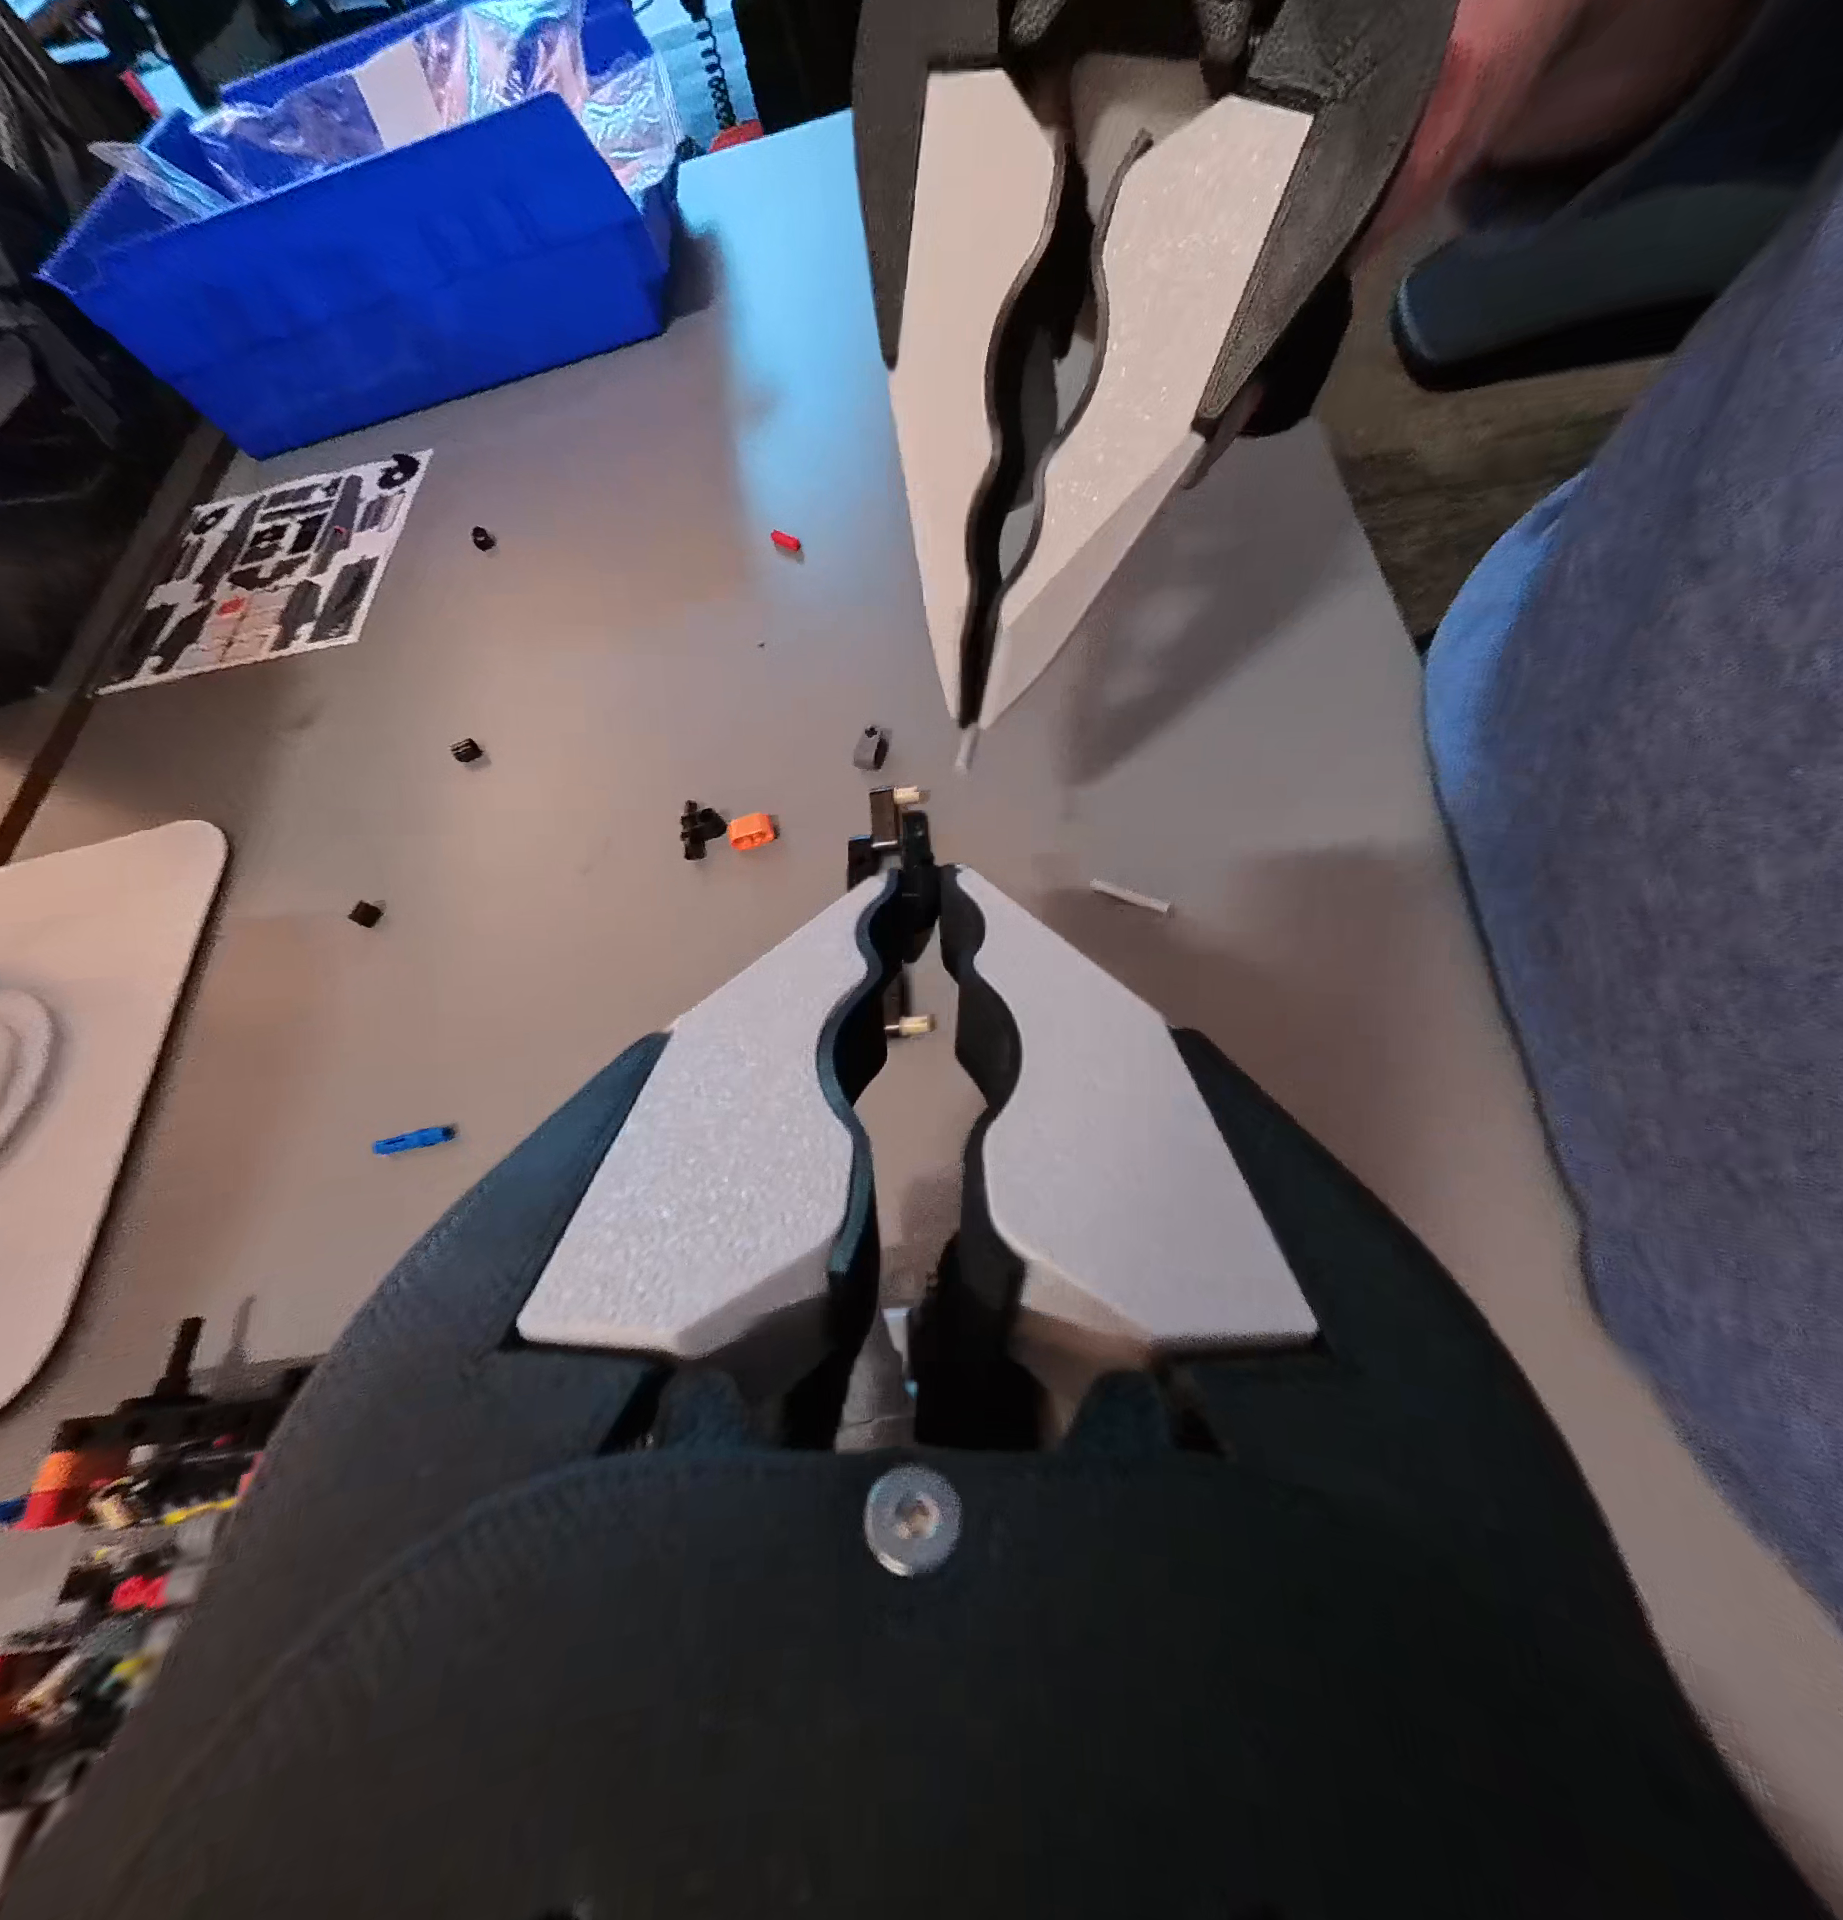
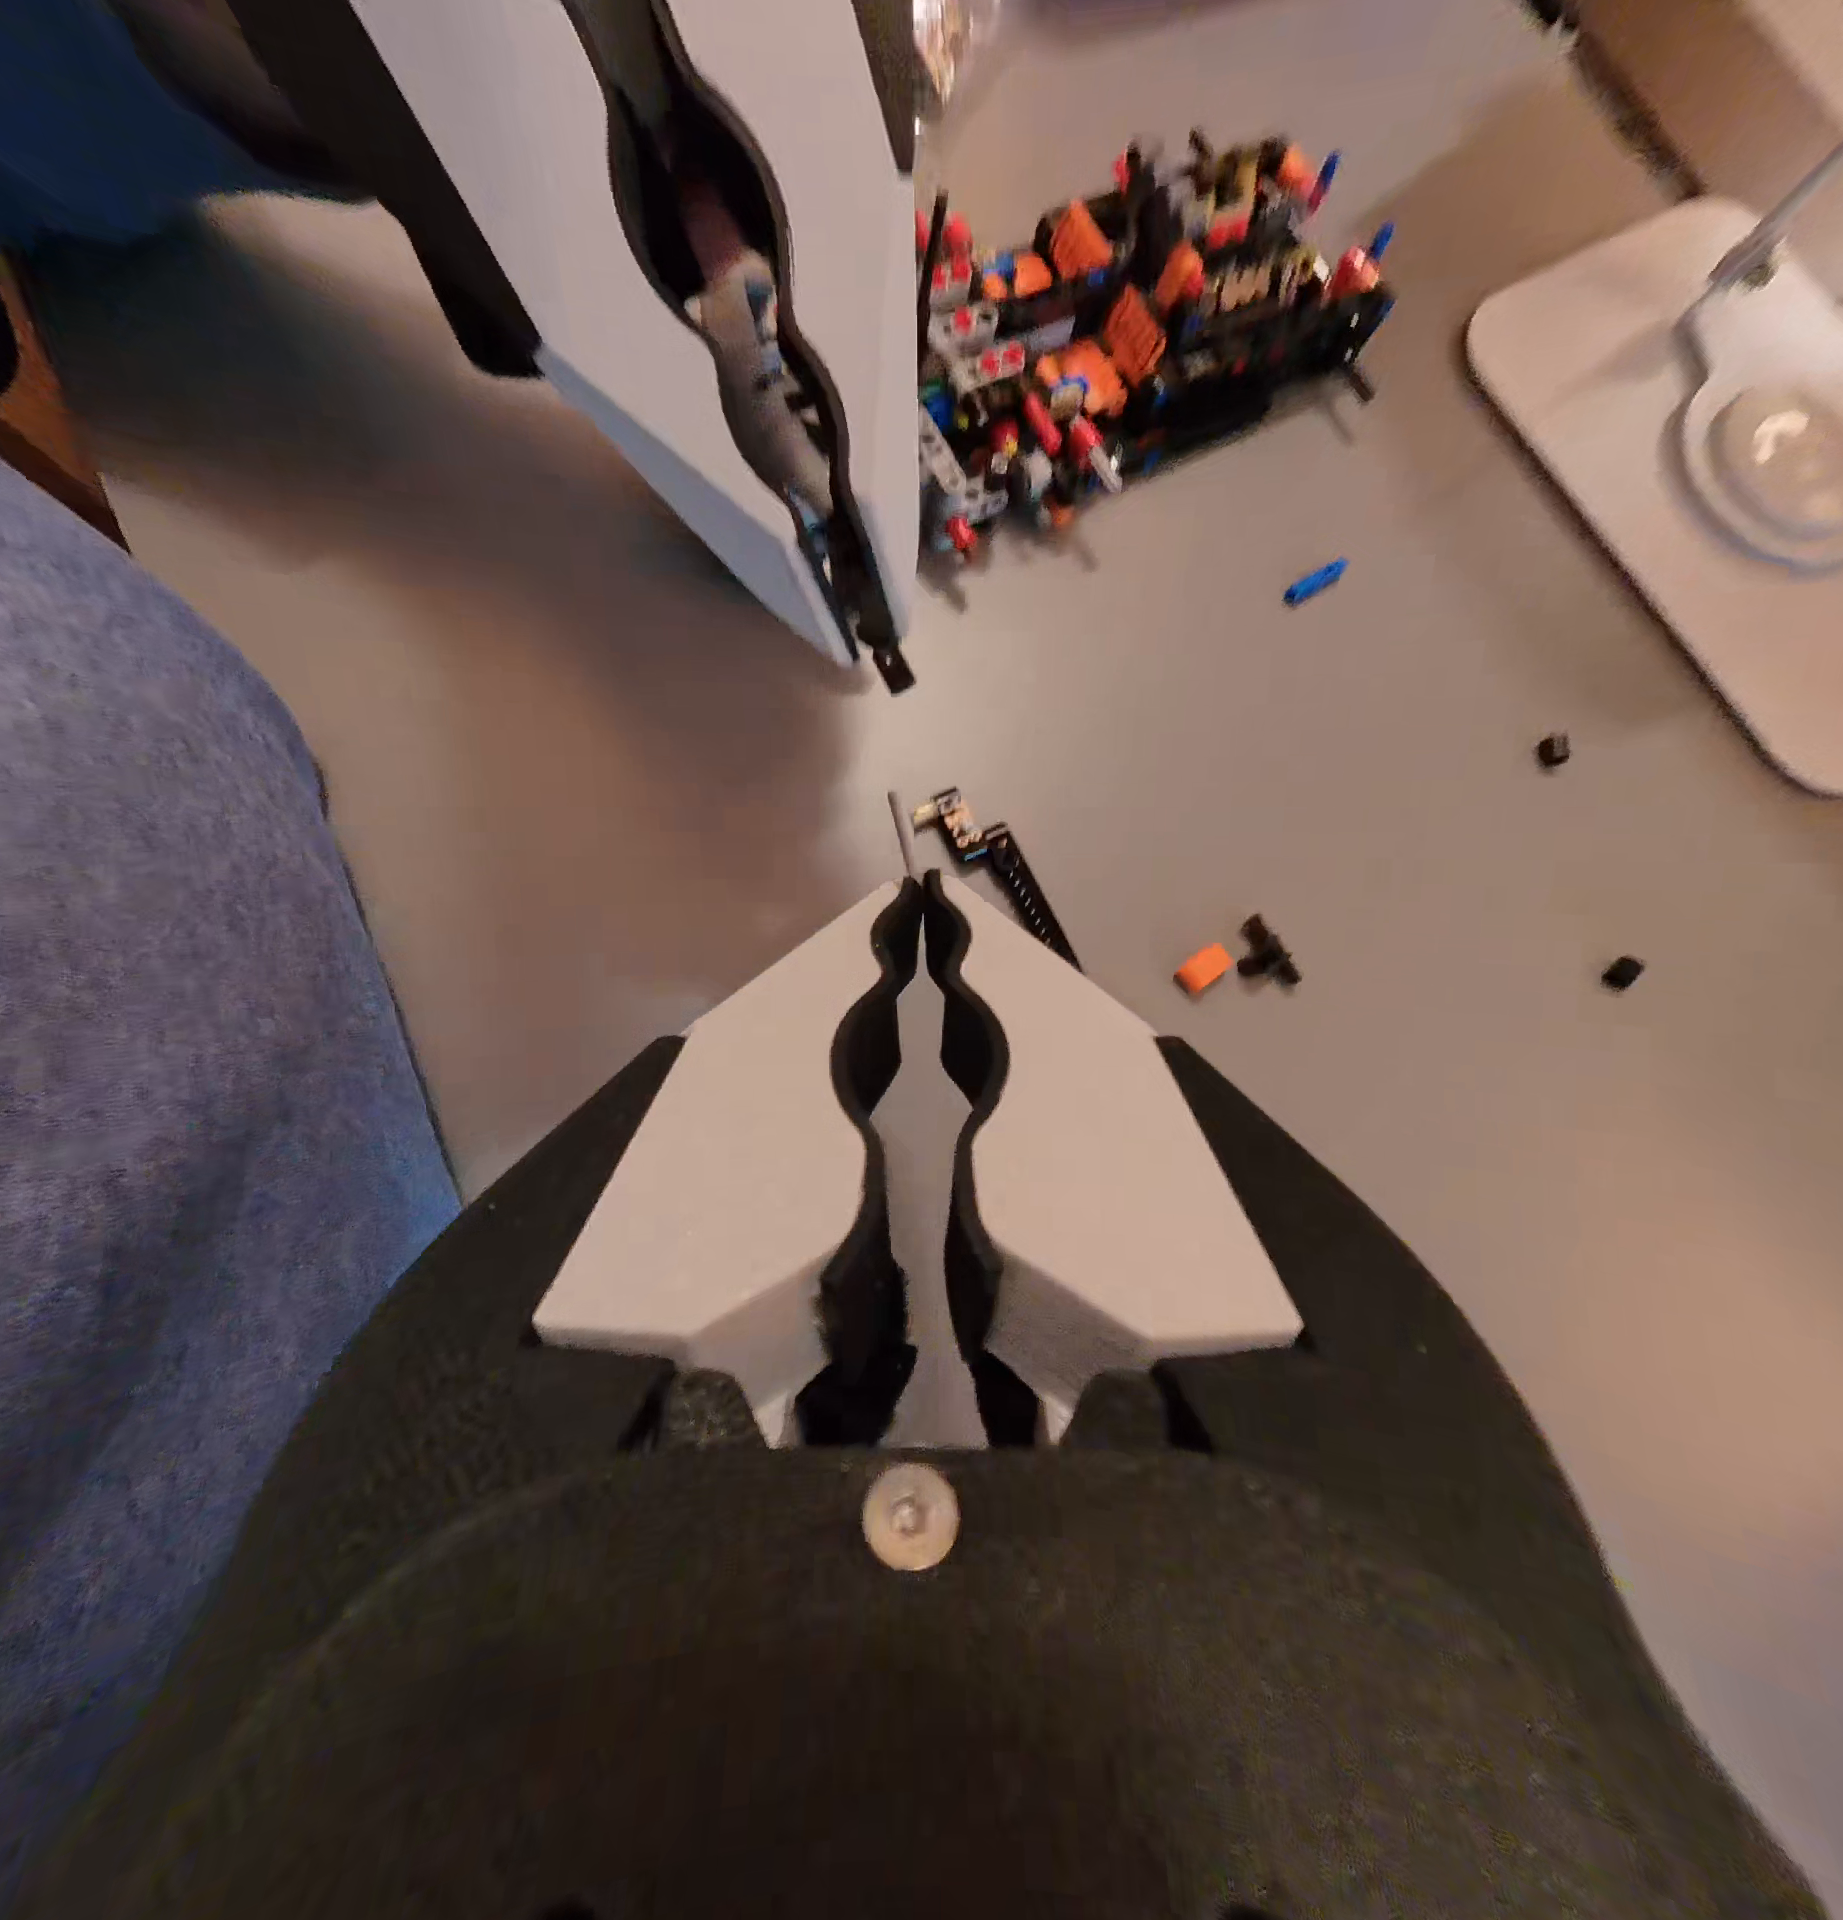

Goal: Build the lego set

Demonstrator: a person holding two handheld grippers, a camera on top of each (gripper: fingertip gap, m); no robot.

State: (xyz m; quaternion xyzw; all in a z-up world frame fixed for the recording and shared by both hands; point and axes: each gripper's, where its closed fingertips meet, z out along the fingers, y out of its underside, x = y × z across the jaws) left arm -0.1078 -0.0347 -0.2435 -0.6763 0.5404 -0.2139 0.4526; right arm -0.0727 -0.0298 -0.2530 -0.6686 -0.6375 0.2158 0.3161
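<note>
With the left hand-held gripper (image 1: pixel 912 883) clamping a black beam (image 1: pixel 912 847) and the right hand-held gripper (image 2: pixel 915 883) pinching a grey axle (image 2: pixel 901 831), misalignment could pop either free.

Our left gripper (image 1: pixel 915 883) points down at a slant, its tips pinched together on a small black part. Our right gripper (image 2: pixel 918 883) faces it tip to tip, its tips pinched on a thin grey pin.
</note>
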